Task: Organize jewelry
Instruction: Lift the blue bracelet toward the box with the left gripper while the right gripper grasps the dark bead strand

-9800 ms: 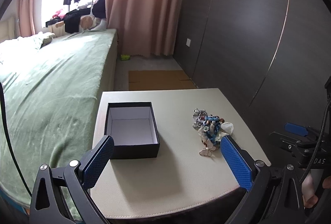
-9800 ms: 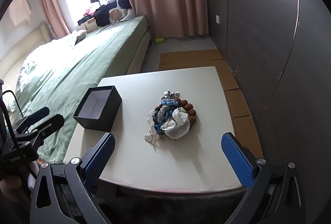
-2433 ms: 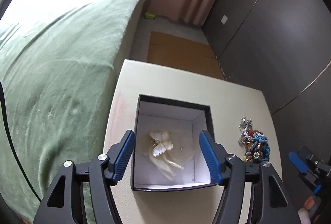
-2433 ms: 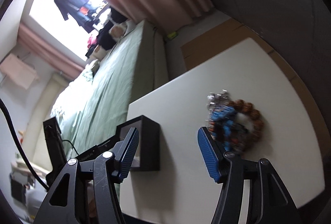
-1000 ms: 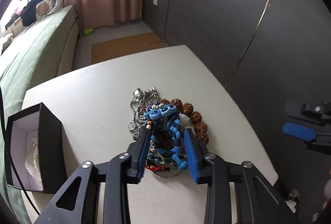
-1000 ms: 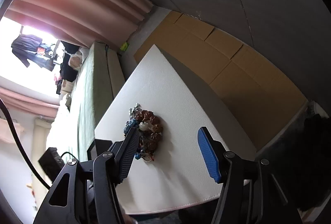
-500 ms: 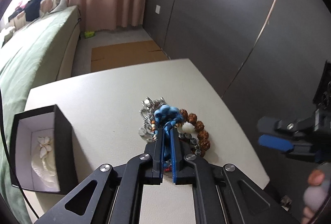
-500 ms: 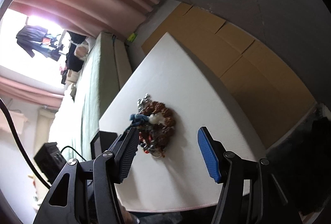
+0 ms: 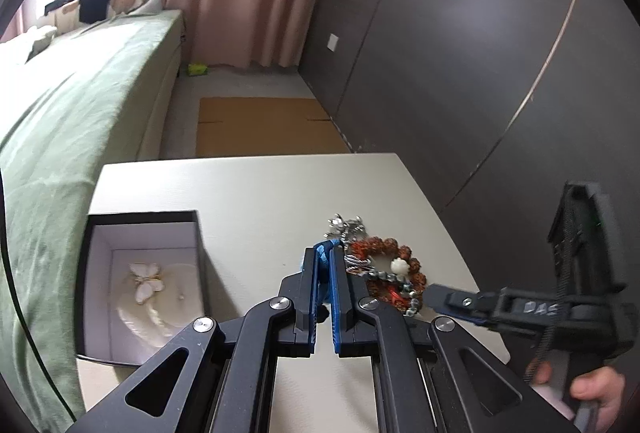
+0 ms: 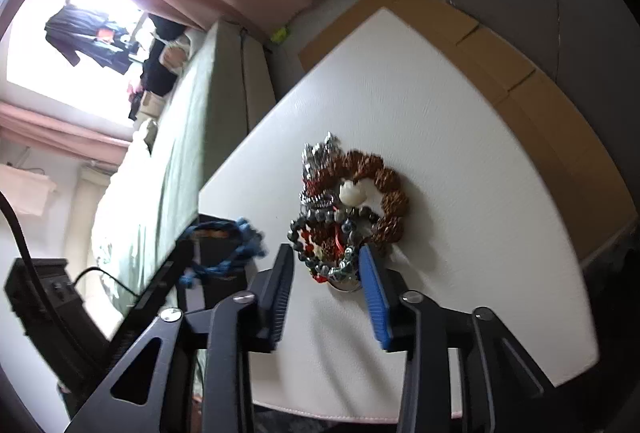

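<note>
My left gripper (image 9: 325, 253) is shut on a blue braided bracelet (image 9: 325, 251) and holds it above the table, seen hanging in the right wrist view (image 10: 236, 245). The black box (image 9: 96, 233) at the left holds a white butterfly piece (image 9: 146, 279). The jewelry pile (image 9: 384, 273) of brown beads, silver chain and grey beads lies on the table. My right gripper (image 10: 325, 253) is open, with its fingers on either side of the pile's near edge (image 10: 336, 233).
The white table (image 9: 256, 193) stands beside a green bed (image 9: 60, 121). Flat cardboard (image 9: 260, 125) lies on the floor behind it. A dark wall panel (image 9: 460, 53) runs along the right.
My left gripper has lifted the blue bracelet off the pile and moved left toward the box. My right gripper has come down to the pile and narrowed around it.
</note>
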A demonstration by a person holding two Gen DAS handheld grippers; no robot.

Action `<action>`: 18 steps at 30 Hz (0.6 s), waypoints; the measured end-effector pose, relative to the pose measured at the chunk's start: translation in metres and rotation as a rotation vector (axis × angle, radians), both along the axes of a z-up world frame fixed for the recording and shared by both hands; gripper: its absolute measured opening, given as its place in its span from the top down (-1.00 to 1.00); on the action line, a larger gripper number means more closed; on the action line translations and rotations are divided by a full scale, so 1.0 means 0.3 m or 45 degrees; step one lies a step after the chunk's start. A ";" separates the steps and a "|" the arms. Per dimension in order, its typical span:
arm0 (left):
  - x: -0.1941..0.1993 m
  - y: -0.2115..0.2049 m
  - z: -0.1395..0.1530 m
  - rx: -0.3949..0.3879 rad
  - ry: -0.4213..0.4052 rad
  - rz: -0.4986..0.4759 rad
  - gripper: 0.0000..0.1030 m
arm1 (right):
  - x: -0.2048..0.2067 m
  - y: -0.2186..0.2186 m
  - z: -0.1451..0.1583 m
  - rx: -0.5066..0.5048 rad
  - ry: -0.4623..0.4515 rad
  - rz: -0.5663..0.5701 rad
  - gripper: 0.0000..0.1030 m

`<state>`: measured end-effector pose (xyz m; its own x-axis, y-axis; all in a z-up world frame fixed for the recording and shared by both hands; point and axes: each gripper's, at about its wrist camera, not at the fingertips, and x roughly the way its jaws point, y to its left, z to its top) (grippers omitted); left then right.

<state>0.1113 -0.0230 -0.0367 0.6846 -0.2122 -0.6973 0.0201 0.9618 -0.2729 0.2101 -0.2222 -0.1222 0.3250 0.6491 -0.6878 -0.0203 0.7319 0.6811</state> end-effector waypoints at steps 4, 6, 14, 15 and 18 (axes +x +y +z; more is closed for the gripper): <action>-0.015 0.048 0.019 -0.011 -0.012 0.023 0.90 | 0.013 0.031 -0.028 -0.046 0.030 0.006 0.40; -0.023 0.069 0.027 -0.017 -0.019 0.036 0.90 | 0.018 0.043 -0.035 -0.085 0.035 0.002 0.40; -0.064 0.128 0.053 -0.031 -0.039 0.084 0.90 | 0.007 0.087 -0.023 -0.243 0.005 0.012 0.41; -0.068 0.136 0.054 -0.032 -0.041 0.090 0.90 | -0.001 0.096 -0.027 -0.263 0.015 0.018 0.41; -0.086 0.164 0.063 -0.041 -0.048 0.114 0.90 | -0.012 0.107 -0.047 -0.270 0.052 0.014 0.54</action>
